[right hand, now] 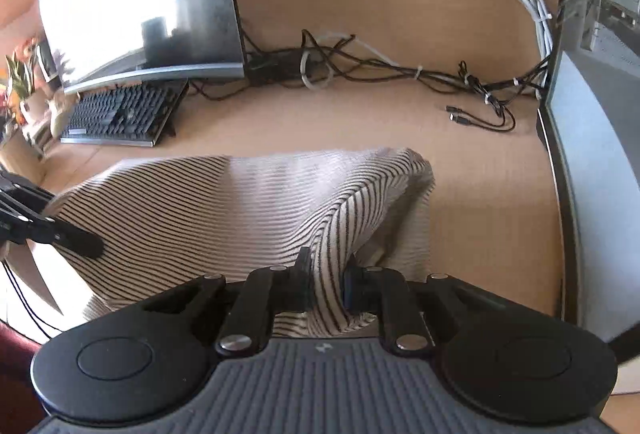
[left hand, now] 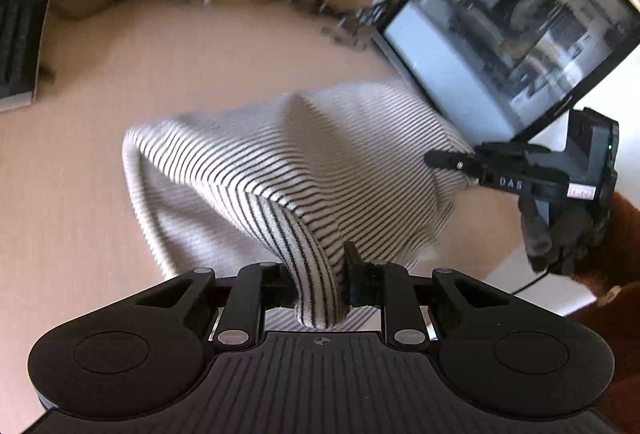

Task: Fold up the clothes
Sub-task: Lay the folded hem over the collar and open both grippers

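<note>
Left gripper [left hand: 316,274] clenched on a bunched striped top [left hand: 304,162] edge | top lifted off the desk [left hand: 80,154], sagging between | right gripper [right hand: 326,274] pinching the other edge | keep both level and taut.

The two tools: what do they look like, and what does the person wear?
Both the left tool and the right tool are matte black, with two round side lobes, silver pivot pins and a ribbed centre panel. The right tool's side shows white letters and a green light. The glove is dark, the sleeve rust-brown.
</note>
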{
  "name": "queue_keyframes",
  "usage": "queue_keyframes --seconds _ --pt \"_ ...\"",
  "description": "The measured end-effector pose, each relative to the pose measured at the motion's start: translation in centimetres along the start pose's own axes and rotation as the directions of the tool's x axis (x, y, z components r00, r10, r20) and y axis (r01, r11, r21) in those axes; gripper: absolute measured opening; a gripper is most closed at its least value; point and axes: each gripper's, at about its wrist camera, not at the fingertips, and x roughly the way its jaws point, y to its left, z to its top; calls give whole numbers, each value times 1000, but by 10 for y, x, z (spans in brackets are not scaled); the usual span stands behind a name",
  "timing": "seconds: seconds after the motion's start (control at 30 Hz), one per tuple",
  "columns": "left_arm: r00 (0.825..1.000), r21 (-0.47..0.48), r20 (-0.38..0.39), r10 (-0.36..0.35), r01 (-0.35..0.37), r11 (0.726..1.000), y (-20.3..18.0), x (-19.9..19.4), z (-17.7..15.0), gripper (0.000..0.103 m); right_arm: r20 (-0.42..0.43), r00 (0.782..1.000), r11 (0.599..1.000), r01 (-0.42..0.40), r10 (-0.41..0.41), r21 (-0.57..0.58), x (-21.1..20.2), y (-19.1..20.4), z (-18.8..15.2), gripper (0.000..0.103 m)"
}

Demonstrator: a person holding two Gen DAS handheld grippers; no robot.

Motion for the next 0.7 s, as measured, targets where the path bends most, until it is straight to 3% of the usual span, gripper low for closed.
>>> queue_keyframes --seconds 0.13,0.23,0.43,0.5,0.63,0.7 --pt "996 -40 -84 37 -40 998 10 24 -16 27 -35 999 1000 20 -21 -8 7 -2 -14 20" --pt "996 -17 -82 41 -43 999 11 14 -19 32 -11 1000 1000 22 -22 8 -1 -6 -9 28" --pt "1000 50 7 1 -2 999 6 -32 -11 47 58 998 997 17 -21 72 -26 -23 12 62" --pt "999 70 50 -21 17 997 3 -44 -6 51 81 996 996 14 -22 94 -34 -29 19 68" --pt "983 75 141 -115 105 992 -5 -60 14 57 99 993 989 -70 57 130 -17 -21 32 80" --pt "972 65 162 -168 159 985 -7 -60 22 74 107 989 982 -115 99 147 -7 -17 38 84"
